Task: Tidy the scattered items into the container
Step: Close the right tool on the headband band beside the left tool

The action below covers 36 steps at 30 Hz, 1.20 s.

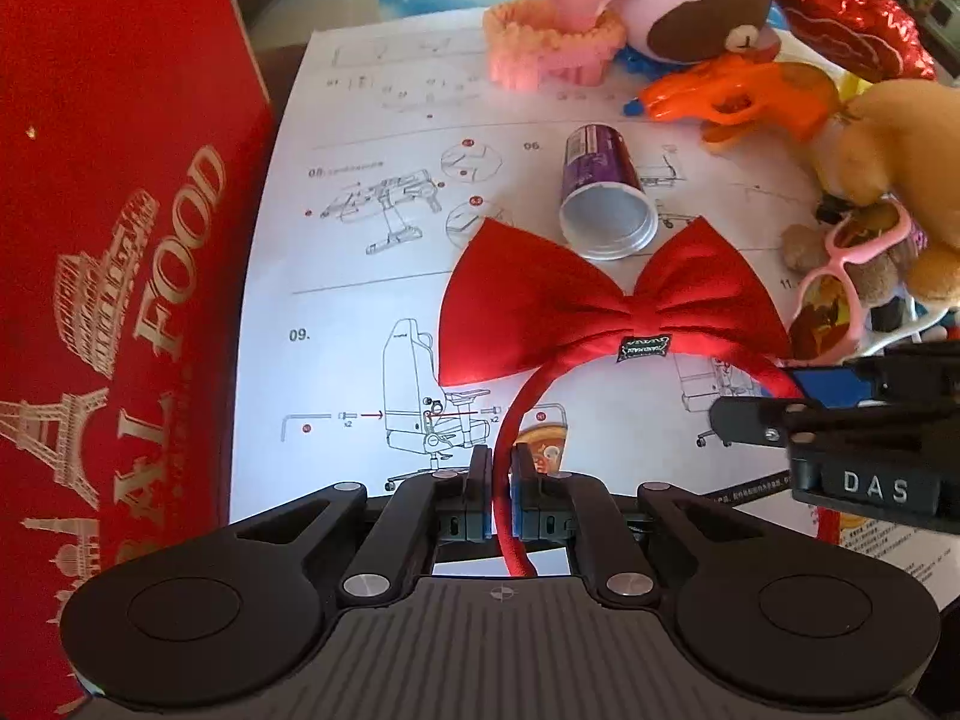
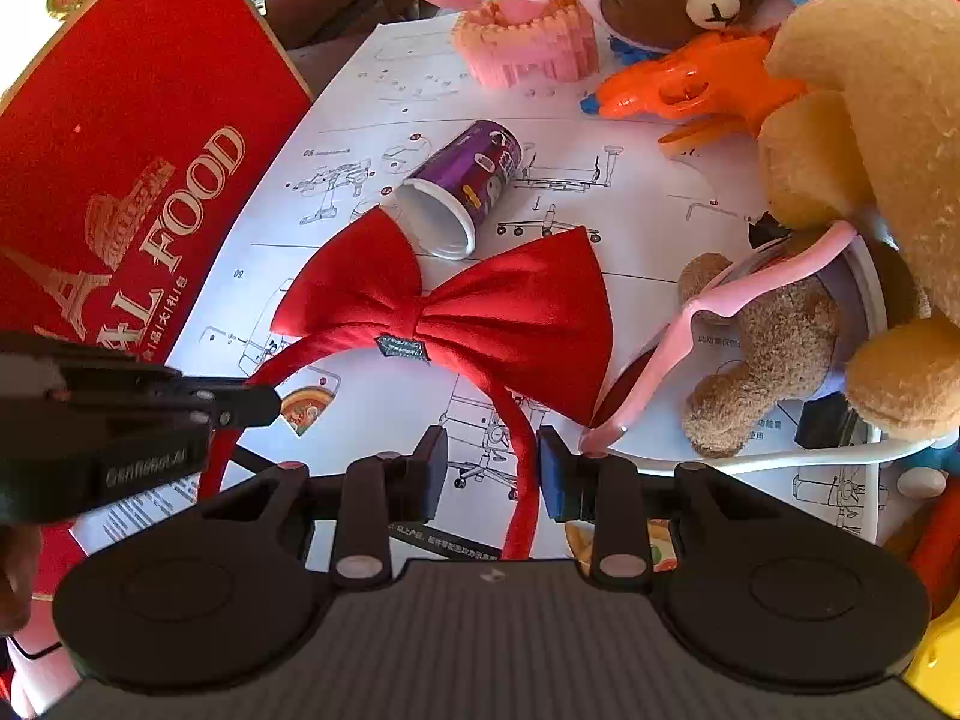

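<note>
Left gripper [image 1: 501,483] clamped on red bow headband [image 1: 600,306] band, for lifting toward red box [image 1: 120,276] at sheet's left edge. Right gripper [image 2: 492,474] jaws apart, straddling other leg.

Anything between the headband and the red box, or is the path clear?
Nothing visible blocks it. The left gripper is clamped on the red bow headband; the red box stands directly left, with only the flat instruction sheet between. The purple cup lies behind the bow.
</note>
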### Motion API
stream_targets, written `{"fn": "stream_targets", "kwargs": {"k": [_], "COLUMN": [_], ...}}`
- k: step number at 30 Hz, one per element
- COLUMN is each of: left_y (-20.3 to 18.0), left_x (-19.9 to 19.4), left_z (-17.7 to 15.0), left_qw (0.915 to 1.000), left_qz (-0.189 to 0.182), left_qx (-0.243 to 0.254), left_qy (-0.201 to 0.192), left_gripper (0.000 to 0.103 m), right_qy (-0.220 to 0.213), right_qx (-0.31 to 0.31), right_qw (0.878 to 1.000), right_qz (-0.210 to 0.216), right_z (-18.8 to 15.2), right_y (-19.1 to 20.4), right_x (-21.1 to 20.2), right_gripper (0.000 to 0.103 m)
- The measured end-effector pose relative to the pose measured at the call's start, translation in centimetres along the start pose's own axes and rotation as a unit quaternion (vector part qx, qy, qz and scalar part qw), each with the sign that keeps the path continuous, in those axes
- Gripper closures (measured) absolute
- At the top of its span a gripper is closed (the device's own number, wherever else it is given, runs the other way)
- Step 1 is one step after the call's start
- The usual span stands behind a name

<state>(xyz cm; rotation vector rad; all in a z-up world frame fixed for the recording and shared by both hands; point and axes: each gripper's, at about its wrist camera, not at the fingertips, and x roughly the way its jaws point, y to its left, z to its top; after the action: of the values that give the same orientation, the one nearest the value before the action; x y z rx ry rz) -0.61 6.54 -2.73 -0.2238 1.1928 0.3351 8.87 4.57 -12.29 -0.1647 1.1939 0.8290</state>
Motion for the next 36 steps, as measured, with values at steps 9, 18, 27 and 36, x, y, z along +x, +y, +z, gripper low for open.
{"fn": "stream_targets", "kwargs": {"k": [9, 18, 27, 36], "left_y": [0.5, 0.4, -0.5, -0.6], "left_x": [0.5, 1.8, 1.1, 1.7], "left_z": [0.0, 1.1, 0.7, 0.5], "left_qw": [0.9991, 0.9985, 0.9999, 0.9991], "left_qz": [-0.036, -0.040, 0.005, 0.008], "left_qx": [-0.014, -0.025, 0.012, 0.037], "left_qy": [0.019, 0.027, 0.010, 0.017], "left_gripper": [0.093, 0.071, 0.098, 0.085], "right_qy": [-0.015, -0.028, -0.014, -0.037], "right_qx": [-0.033, 0.004, 0.064, 0.055], "right_qw": [0.999, 0.999, 0.998, 0.997], "right_qz": [-0.035, -0.033, 0.003, 0.042], "right_z": [-0.3, -0.4, -0.2, 0.7], "right_y": [1.7, 0.0, -1.6, -0.8], "right_x": [0.7, 0.1, -0.2, -2.4], "right_gripper": [0.048, 0.081, 0.092, 0.091]}}
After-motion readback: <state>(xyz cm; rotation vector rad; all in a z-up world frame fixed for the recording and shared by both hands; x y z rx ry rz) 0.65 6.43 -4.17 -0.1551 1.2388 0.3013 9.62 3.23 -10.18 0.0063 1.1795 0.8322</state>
